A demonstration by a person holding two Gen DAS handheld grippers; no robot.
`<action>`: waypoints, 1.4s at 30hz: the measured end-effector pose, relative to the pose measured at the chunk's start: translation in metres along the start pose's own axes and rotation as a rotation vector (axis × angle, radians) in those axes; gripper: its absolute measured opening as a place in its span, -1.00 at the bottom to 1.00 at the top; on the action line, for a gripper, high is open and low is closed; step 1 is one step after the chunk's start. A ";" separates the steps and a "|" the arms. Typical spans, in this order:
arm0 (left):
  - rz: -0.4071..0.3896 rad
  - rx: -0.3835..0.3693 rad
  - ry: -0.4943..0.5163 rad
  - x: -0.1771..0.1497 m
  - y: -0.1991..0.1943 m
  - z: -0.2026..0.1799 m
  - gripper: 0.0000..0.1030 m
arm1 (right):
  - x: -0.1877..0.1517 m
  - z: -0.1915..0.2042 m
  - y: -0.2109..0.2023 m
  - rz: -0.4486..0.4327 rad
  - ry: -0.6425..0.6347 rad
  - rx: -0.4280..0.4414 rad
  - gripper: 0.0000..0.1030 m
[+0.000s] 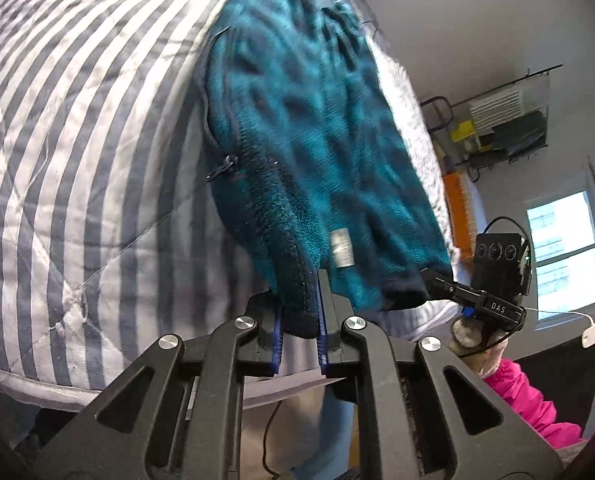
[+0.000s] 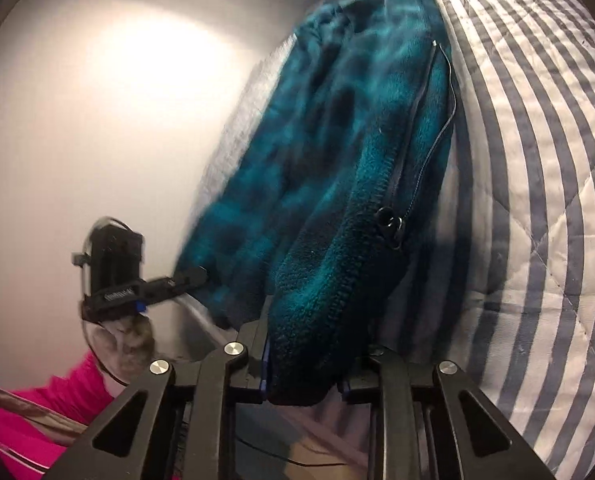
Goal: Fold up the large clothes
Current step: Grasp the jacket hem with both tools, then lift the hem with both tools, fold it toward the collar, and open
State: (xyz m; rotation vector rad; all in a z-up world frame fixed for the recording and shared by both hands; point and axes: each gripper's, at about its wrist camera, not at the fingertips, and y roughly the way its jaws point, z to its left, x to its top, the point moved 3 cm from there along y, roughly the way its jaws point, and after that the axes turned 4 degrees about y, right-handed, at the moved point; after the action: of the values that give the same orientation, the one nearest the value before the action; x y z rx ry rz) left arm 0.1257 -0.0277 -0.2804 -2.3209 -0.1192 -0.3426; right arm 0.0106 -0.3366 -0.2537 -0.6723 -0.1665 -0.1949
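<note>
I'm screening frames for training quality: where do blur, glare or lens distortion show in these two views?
Left wrist view: the teal fleece jacket is motion-smeared toward its far end, the striped quilt bulges from fisheye curvature, and the window is overexposed. Right wrist view: a bright glare patch washes the wall, and the fleece is streaked with blur.

The left tongs (image 1: 301,320) pinch fabric between closed fingers. The right tongs (image 2: 303,364) do likewise, level beside them.
</note>
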 end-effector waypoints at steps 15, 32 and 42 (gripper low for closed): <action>-0.093 -0.006 0.020 0.096 -0.031 -0.037 -0.80 | 0.056 0.022 -0.038 -0.147 0.080 0.060 -0.58; -0.140 0.111 0.008 0.219 0.023 -0.018 -0.80 | 0.192 0.008 -0.011 -0.148 0.080 -0.218 -0.59; -0.109 0.187 -0.012 0.235 0.076 0.014 -0.80 | 0.228 -0.038 0.033 -0.055 0.144 -0.194 -0.58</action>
State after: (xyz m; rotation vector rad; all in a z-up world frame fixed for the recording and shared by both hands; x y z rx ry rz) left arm 0.3690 -0.0748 -0.2764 -2.1360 -0.2735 -0.3560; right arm 0.2425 -0.3636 -0.2540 -0.8445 -0.0279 -0.3141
